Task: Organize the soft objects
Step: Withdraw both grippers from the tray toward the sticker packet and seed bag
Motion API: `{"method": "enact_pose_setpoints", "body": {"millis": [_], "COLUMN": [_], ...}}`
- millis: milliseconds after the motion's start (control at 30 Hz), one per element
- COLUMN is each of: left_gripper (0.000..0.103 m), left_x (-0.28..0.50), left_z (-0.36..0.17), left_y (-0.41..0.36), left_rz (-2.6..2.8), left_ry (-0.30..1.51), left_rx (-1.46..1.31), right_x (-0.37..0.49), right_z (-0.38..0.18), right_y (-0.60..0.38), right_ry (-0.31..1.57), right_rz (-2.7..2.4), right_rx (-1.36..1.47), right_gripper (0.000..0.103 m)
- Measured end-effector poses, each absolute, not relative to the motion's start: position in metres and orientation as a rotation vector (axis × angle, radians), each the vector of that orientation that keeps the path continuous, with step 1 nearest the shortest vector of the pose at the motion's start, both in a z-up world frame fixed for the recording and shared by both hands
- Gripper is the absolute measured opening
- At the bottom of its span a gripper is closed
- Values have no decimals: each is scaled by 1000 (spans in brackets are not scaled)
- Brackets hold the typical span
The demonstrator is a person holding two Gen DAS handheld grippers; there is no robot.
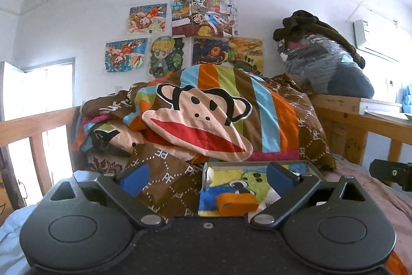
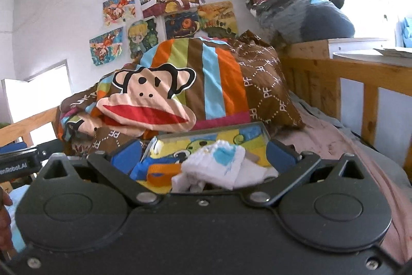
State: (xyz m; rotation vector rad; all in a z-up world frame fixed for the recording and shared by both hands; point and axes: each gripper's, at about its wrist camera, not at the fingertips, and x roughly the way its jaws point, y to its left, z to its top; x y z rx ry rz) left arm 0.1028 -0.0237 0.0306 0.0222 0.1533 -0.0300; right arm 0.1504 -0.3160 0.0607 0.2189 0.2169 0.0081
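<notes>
A folded quilt [image 1: 267,107] with a monkey face and coloured stripes is heaped on the bed. In front of it lies a shallow fabric box [image 1: 257,164] with a cartoon lining and an orange strap [image 1: 237,202]. My left gripper [image 1: 207,177] is open, level with the box's left rim, its blue pads [image 1: 135,178] touching nothing. In the right wrist view the quilt [image 2: 211,79] stands behind the box [image 2: 211,129], which holds a white knitted cloth [image 2: 213,161] with a blue patch. My right gripper [image 2: 203,153] is open wide just before the box, clear of the cloth.
A wooden bed rail [image 2: 360,74] runs along the right, another rail [image 1: 33,128] on the left. A clear bag of clothes [image 1: 329,63] under a dark garment sits beyond the headboard. Pink sheet [image 2: 334,146] covers the mattress. Drawings [image 1: 180,38] hang on the wall.
</notes>
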Motion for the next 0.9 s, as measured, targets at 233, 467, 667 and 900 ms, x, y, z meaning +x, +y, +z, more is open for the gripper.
{"method": "enact_pose_setpoints", "body": {"millis": [233,467,667,900], "left_gripper": [99,101,102,102], "left_x": [60,27,10,1], "left_z": [30,24,17,8], "left_y": [-14,-3,8,23], "left_rz": [-60,-51,-44,-11], "left_ry": [148,154,175,218], "left_rx": [64,32,28,-37], "right_x": [105,74,55,47], "right_z": [55,52,49,42], "right_y": [-295,-279,-264,-250], "right_ry": [273,317,338,395], "right_rz": [6,-9,-32,-35], "right_rx": [184,174,161,141], "right_gripper": [103,103,103,103]}}
